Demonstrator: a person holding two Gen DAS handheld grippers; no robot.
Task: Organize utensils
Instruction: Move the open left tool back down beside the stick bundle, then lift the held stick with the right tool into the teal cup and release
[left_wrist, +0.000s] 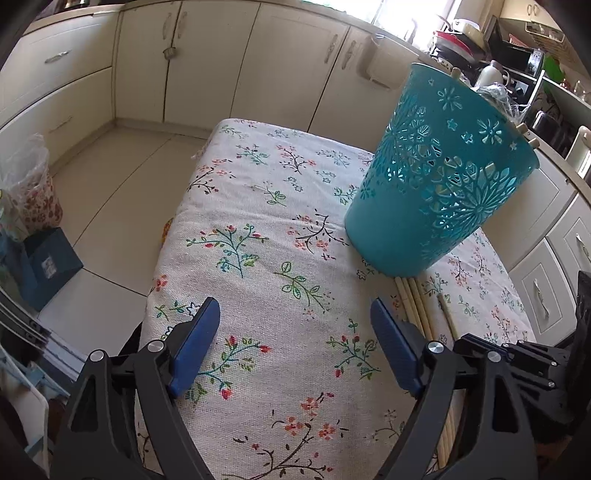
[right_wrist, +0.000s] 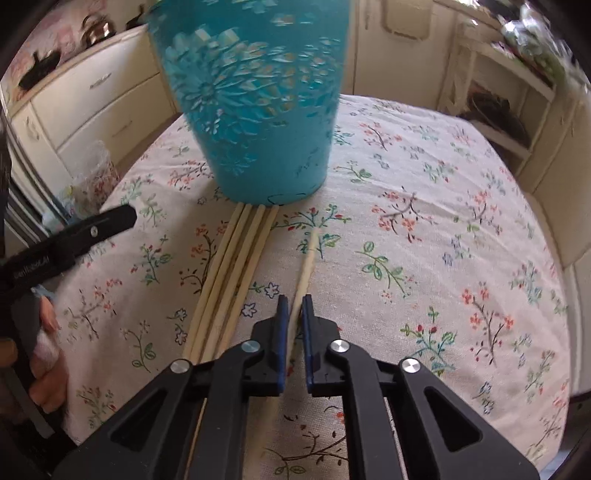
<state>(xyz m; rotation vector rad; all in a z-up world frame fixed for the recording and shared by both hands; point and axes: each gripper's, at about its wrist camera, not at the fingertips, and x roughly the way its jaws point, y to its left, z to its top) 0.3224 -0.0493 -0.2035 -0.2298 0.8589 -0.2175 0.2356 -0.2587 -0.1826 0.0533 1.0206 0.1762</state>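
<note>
Clamped around a single chopstick (right_wrist: 309, 251), the right claw (right_wrist: 294, 306) was seen low over the floral desk (right_wrist: 443, 229). That stick's long axis ran away from the claw toward the far teal basket (right_wrist: 255, 110), its tip stopping short of the base. Four more chopsticks (right_wrist: 236, 251) lay parallel just to the left, their far ends touching the basket. The left claw (left_wrist: 291, 314) was held spread wide and empty, further left. Bare cloth lay open to the right.

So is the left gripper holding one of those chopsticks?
No. The left gripper is wide open over the bare tablecloth, with nothing between its blue fingers.
</note>
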